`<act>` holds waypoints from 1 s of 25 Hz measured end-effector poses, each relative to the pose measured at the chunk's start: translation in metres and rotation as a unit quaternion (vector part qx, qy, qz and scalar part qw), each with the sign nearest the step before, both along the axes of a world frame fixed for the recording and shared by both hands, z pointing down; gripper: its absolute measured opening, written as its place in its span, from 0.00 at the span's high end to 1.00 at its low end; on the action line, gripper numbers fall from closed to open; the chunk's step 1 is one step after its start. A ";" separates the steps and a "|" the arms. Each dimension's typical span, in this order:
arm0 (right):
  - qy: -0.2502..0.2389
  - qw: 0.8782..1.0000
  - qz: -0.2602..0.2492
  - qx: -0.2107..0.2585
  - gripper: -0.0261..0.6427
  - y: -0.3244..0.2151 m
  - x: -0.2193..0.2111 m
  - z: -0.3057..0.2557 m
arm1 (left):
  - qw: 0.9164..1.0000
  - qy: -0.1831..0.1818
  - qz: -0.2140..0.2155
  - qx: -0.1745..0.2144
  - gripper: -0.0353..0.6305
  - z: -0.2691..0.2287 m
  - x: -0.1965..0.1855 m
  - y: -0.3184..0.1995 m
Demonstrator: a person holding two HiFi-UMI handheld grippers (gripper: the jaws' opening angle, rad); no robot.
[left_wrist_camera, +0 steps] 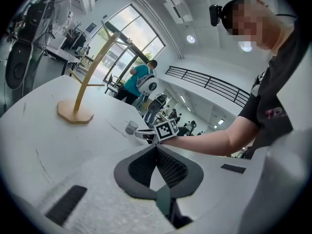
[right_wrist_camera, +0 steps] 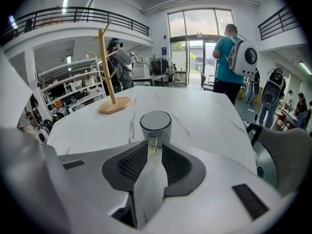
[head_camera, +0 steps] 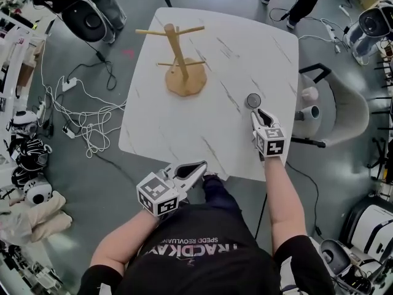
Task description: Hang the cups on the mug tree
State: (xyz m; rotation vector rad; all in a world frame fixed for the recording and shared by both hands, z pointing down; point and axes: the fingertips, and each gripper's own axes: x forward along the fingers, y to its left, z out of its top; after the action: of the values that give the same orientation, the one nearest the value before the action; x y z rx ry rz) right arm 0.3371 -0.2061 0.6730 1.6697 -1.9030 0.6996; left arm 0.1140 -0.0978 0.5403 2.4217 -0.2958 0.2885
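Observation:
A wooden mug tree (head_camera: 178,57) stands on the far left part of the white marble table (head_camera: 245,48), with nothing on its branches. A small grey cup (head_camera: 253,101) sits upright near the table's right edge. My right gripper (head_camera: 258,113) is just behind it, shut on the cup's handle (right_wrist_camera: 153,145); the cup (right_wrist_camera: 156,125) still rests on the tabletop. My left gripper (head_camera: 202,166) hovers at the table's near edge, shut with nothing in it (left_wrist_camera: 156,149). From there the mug tree (left_wrist_camera: 80,89) and the cup (left_wrist_camera: 131,127) lie far ahead.
A grey chair (head_camera: 347,112) stands by the table's right side, with two cup-like objects (head_camera: 309,103) next to it. White cables (head_camera: 86,118) lie on the floor at left. A person in a teal shirt (right_wrist_camera: 229,57) stands beyond the table's far end.

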 end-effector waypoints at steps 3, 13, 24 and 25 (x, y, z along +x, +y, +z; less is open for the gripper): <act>0.008 1.000 -0.011 -0.013 0.85 -0.003 -0.001 0.008 | 1.000 -0.001 -0.008 -0.002 0.95 0.001 -0.001 -0.002; 0.033 0.999 -0.011 -0.023 0.89 -0.005 0.003 0.017 | 1.000 -0.007 -0.027 -0.001 0.95 -0.003 -0.004 -0.004; 0.059 0.998 -0.023 0.005 0.90 -0.008 -0.001 -0.003 | 0.999 -0.001 -0.034 0.007 0.95 -0.006 -0.008 -0.005; 0.067 0.997 -0.030 0.008 0.90 -0.010 -0.003 -0.007 | 0.999 0.001 -0.035 0.008 0.95 -0.008 -0.007 -0.006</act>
State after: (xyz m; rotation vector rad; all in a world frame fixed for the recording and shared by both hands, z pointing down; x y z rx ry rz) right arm 0.3344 -0.2157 0.6656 1.6188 -1.8617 0.5368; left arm 0.1065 -0.1033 0.5324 2.4216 -0.3821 0.2542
